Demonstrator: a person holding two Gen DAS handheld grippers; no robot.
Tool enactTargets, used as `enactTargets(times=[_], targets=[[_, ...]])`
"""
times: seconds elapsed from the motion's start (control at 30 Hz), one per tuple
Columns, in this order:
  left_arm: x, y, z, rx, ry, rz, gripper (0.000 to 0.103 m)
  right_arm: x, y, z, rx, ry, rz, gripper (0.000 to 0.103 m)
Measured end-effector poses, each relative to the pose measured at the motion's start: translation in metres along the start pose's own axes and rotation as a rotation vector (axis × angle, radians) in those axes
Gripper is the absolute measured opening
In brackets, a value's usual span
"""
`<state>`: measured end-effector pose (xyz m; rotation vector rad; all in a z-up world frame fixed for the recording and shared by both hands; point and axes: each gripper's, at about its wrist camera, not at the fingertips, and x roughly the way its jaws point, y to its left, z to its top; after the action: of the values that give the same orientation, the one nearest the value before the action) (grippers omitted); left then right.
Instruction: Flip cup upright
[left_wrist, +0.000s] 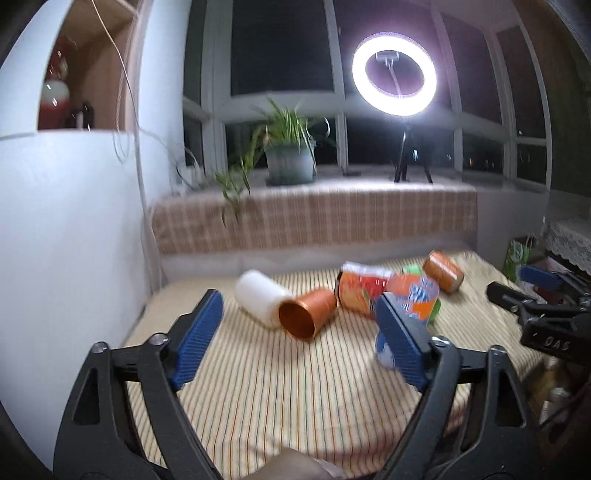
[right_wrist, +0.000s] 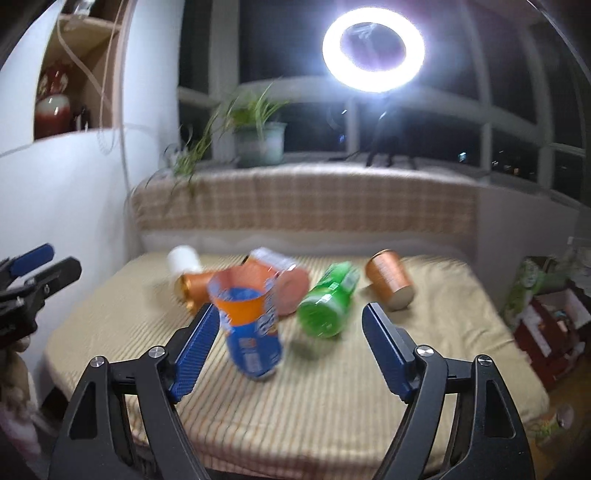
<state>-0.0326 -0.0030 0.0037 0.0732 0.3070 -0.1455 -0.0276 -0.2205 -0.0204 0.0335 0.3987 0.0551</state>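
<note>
A blue and orange cup (right_wrist: 249, 328) stands upright, slightly tilted, on the striped table cloth (right_wrist: 332, 387), just right of my right gripper's left finger. It also shows in the left wrist view (left_wrist: 413, 306), partly behind that gripper's right finger. My right gripper (right_wrist: 291, 354) is open and empty around the cup's spot, not touching it. My left gripper (left_wrist: 295, 343) is open and empty above the cloth (left_wrist: 277, 387), in front of a copper cup (left_wrist: 306, 314) lying on its side with its mouth toward me.
Lying on the cloth: a white cup (left_wrist: 258, 295), a red-orange cup (left_wrist: 360, 291), a green cup (right_wrist: 328, 299), another copper cup (right_wrist: 391, 280). A wall is at left. A ring light (right_wrist: 373, 50) and potted plant (right_wrist: 258, 136) stand on the sill behind.
</note>
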Motion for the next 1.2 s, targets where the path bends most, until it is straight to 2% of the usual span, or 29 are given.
enactTargets(times=[0.1,0.17,0.2,0.23,0.37,1.2], targets=[[-0.01,-0.005,0.003,0.008,-0.055,0.023,0.092,-0.019,-0.005,0.007,0.014,-0.063,-0.046,0.081],[-0.015,-0.005,0.004,0.001,-0.069,0.027,0.095,-0.028,-0.006,0.012,0.009,-0.091,-0.07,0.082],[-0.016,-0.004,0.004,-0.008,-0.073,0.024,0.101,-0.031,-0.006,0.014,0.009,-0.102,-0.078,0.082],[-0.018,-0.004,0.004,-0.015,-0.077,0.021,0.103,-0.035,-0.007,0.015,0.015,-0.115,-0.085,0.082],[-0.024,-0.005,0.002,-0.014,-0.083,0.04,0.103,-0.044,-0.009,0.014,0.031,-0.138,-0.105,0.082],[-0.028,-0.006,-0.002,-0.007,-0.063,0.049,0.103,-0.052,-0.008,0.01,0.041,-0.116,-0.114,0.082]])
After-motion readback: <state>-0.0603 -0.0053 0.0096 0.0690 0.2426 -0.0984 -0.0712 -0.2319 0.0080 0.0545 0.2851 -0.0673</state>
